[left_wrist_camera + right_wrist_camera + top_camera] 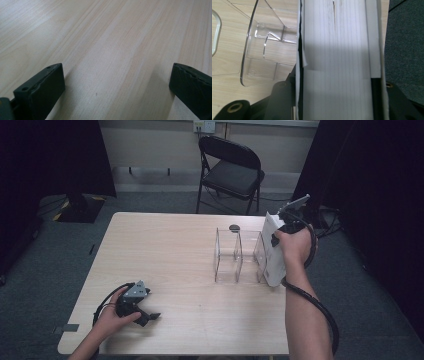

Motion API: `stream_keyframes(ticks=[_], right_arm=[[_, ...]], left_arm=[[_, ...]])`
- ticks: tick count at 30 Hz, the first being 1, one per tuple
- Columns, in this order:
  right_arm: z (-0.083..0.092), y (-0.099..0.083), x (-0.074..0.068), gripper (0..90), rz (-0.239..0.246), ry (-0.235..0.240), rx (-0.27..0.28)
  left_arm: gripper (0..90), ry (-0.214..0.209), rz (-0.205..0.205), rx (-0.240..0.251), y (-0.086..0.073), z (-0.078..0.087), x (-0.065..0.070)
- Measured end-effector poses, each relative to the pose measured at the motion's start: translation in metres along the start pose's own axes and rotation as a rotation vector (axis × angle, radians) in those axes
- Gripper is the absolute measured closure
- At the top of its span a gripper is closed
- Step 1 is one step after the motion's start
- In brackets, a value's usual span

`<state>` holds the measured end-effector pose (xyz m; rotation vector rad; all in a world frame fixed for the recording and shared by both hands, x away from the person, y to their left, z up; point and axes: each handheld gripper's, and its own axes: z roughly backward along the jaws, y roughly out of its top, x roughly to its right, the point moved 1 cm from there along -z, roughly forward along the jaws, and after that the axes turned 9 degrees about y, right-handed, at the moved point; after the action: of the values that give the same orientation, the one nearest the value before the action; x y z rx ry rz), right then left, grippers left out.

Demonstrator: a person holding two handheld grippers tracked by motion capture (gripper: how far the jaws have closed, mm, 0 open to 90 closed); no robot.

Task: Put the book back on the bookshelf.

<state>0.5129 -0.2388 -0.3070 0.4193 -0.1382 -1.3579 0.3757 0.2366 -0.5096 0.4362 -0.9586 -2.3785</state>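
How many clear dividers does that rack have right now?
3 upright panels on the clear rack: left, middle, right beside the white book. The book may hide another.

No text, label, brand or number can be read in any view. The white book [272, 251] shows only plain covers and blank page edges, and the tabletop [190, 250] carries no print.
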Motion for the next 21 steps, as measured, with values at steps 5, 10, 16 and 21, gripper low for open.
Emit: stream_keyframes(ticks=[5,10,16,21], right_arm=[[-0.0024,-0.0005,0.0013,52.1,-0.002,0.000,0.015],[-0.0031,0.0004,0.0007,52.0,0.003,-0.003,0.019],[-0.0052,0.0005,0.0007,52.0,0.000,-0.004,0.037],[-0.0064,-0.0014,0.0020,51.9,0.007,-0.007,0.049]], left_arm=[[0.0,0.000,0.000,0.000,0.0000,0.0000,0.0000],[0.0,0.000,0.001,0.000,0.0000,0.0000,0.0001],[0.0,0.000,0.000,0.000,0.0000,0.0000,0.0000],[0.0,-0.001,0.000,0.000,0.0000,0.0000,0.0000]])
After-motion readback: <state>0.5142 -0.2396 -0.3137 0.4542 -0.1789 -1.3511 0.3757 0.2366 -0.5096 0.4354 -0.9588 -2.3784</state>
